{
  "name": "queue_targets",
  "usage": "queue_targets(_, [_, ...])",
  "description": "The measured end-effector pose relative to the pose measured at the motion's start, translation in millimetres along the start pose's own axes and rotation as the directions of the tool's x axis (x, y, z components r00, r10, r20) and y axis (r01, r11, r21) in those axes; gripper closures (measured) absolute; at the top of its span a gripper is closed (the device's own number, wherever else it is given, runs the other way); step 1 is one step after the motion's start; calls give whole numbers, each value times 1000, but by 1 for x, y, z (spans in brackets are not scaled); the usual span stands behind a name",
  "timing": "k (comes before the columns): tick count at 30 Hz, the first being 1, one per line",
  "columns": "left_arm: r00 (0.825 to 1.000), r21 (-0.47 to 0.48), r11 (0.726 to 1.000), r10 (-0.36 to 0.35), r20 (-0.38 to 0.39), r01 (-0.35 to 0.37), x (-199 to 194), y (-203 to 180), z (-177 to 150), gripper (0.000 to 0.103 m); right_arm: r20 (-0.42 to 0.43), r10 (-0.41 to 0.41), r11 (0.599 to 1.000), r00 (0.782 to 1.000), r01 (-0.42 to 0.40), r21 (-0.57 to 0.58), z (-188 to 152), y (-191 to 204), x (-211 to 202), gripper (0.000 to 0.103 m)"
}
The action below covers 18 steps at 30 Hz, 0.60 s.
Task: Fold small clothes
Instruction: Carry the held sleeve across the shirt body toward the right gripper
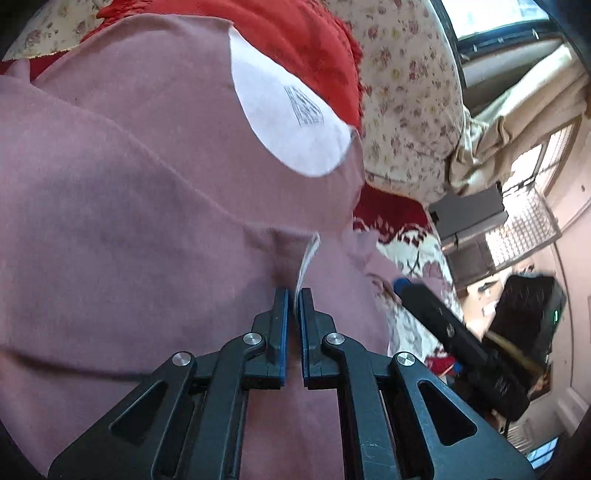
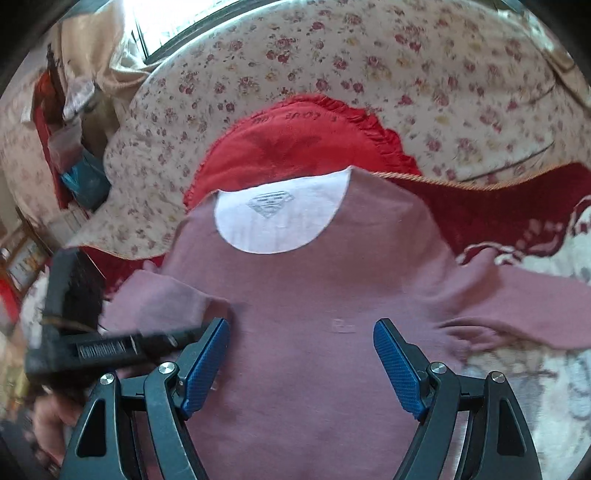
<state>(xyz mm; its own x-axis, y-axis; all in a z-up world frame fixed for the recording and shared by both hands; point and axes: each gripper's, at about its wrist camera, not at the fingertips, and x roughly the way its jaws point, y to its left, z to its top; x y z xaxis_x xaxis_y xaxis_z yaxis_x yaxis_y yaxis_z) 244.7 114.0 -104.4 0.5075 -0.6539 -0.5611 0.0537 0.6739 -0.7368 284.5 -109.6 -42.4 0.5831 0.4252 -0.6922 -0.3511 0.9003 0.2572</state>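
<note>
A dusty-pink long-sleeved shirt [image 2: 303, 295] lies spread on the bed, with a white neck patch [image 2: 277, 218] bearing a grey logo at its far end. My left gripper [image 1: 294, 295] is shut on a fold of the pink shirt [image 1: 129, 203] at its side, with a white care tag [image 1: 308, 258] sticking up between the pads. The neck patch [image 1: 288, 118] also shows in the left wrist view. My right gripper [image 2: 301, 332] is open and empty over the middle of the shirt body. The left gripper [image 2: 122, 347] shows as a black blurred shape at the shirt's left sleeve.
A red frilled cushion [image 2: 291, 140] lies just beyond the collar. A floral-print pillow [image 2: 406, 74] sits behind it. The bedcover [image 2: 517, 206] is dark red with white patterns. A window [image 1: 491, 14] and cluttered shelves [image 1: 517, 229] are off to the side.
</note>
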Motion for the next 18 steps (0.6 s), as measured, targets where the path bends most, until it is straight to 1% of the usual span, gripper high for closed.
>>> queue_targets(1, [1000, 11, 1000, 7, -8, -7, -1, -3, -3, 100, -14, 22, 1000, 1000, -22, 18, -1, 1, 6, 24])
queue_targets(3, [998, 32, 998, 61, -24, -60, -5, -7, -10, 100, -47, 65, 997, 997, -63, 54, -3, 2, 18, 24])
queue_targets(4, [998, 30, 998, 63, -24, -63, -9, -3, -14, 100, -57, 81, 995, 995, -77, 59, -4, 4, 22, 24])
queue_targets(5, [998, 21, 998, 61, -27, -60, -13, 0, -16, 100, -68, 95, 994, 993, -91, 61, -5, 6, 28, 24])
queue_targets(7, [994, -1, 995, 103, -33, -103, -18, 8, -19, 100, -104, 122, 991, 987, -115, 70, -7, 10, 41, 24])
queue_targets(9, [991, -16, 991, 131, -32, -131, -22, 12, -19, 100, -147, 164, 984, 975, -151, 97, -11, 11, 57, 24])
queue_targets(11, [990, -36, 990, 135, -31, -136, -28, 15, -22, 100, -185, 163, 983, 969, -144, 112, -18, 12, 72, 23])
queue_targets(12, [989, -37, 989, 145, -31, -146, -30, 15, -24, 100, -168, 156, 985, 973, -141, 95, -19, 14, 73, 23])
queue_targets(13, [987, -40, 986, 158, -32, -159, -30, 15, -26, 97, -161, 156, 986, 975, -144, 82, -19, 15, 74, 23])
queue_targets(14, [985, -50, 984, 171, -36, -172, -31, 18, -29, 97, -162, 165, 985, 973, -155, 71, -18, 17, 77, 23])
queue_targets(16, [984, -45, 983, 178, -34, -179, -32, 18, -32, 97, -162, 187, 982, 969, -181, 53, -16, 21, 84, 28])
queue_targets(18, [981, -30, 981, 191, -32, -192, -31, 16, -33, 97, -170, 216, 976, 961, -207, 67, -15, 22, 89, 37])
